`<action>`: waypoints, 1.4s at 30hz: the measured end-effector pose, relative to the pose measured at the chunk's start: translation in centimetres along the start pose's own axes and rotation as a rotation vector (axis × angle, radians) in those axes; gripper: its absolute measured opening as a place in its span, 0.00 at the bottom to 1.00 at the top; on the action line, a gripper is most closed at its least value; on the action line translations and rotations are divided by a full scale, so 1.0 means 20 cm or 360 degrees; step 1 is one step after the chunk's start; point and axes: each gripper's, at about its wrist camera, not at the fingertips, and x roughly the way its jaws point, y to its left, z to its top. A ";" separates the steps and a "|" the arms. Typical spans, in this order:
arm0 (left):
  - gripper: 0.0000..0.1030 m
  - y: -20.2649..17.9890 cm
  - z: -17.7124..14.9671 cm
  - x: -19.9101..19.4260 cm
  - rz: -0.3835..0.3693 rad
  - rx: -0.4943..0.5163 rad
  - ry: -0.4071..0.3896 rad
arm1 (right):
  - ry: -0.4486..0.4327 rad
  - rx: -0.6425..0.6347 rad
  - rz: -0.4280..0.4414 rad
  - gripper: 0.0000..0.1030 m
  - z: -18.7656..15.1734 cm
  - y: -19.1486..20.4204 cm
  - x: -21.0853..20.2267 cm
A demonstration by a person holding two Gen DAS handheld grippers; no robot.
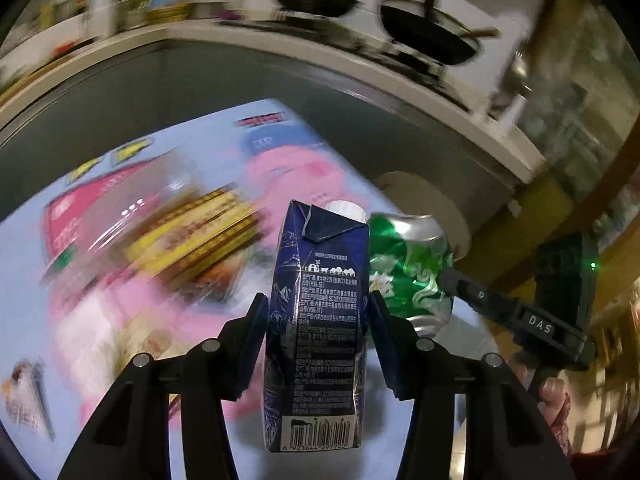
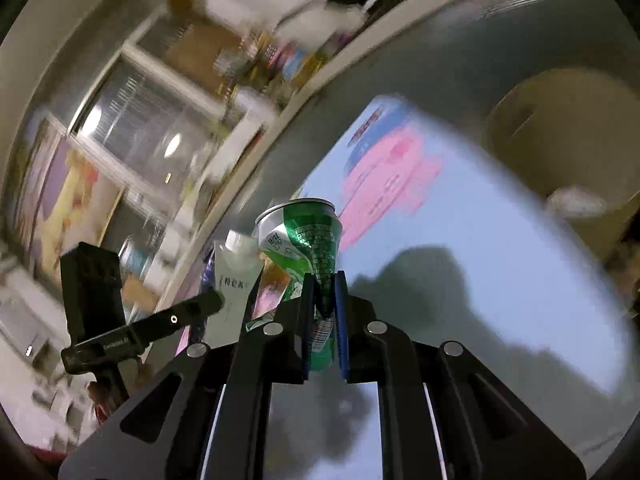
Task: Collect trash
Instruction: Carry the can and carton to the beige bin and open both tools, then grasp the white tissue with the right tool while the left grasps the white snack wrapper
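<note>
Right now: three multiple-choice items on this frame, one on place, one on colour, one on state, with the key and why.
1. Where is the round beige bin?
A. On the floor past the blue mat's edge
B. On the counter beside the pans
C. On top of the mat

2. What colour is the crushed can?
A. Red
B. Green
C. Yellow

3. What is the left gripper doing?
A. Open, nothing in it
B. Shut on the can
C. Shut on the blue carton

Key: A, the bin stands off the mat; B, its crumpled wall is green; C, the pads press the carton's sides, while the right gripper pinches the can.
</note>
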 end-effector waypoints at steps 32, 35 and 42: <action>0.66 -0.36 0.09 0.23 0.0039 0.0087 -0.0106 | -0.0363 0.0080 -0.0313 0.37 0.27 -0.33 -0.17; 0.66 -0.17 -0.12 0.08 0.0186 0.0004 -0.0108 | -0.0236 0.0052 -0.0235 0.37 0.17 -0.22 -0.06; 0.66 0.26 -0.52 -0.25 0.0625 -0.0188 -0.0122 | 0.0101 -0.0082 -0.0128 0.37 -0.15 0.09 0.25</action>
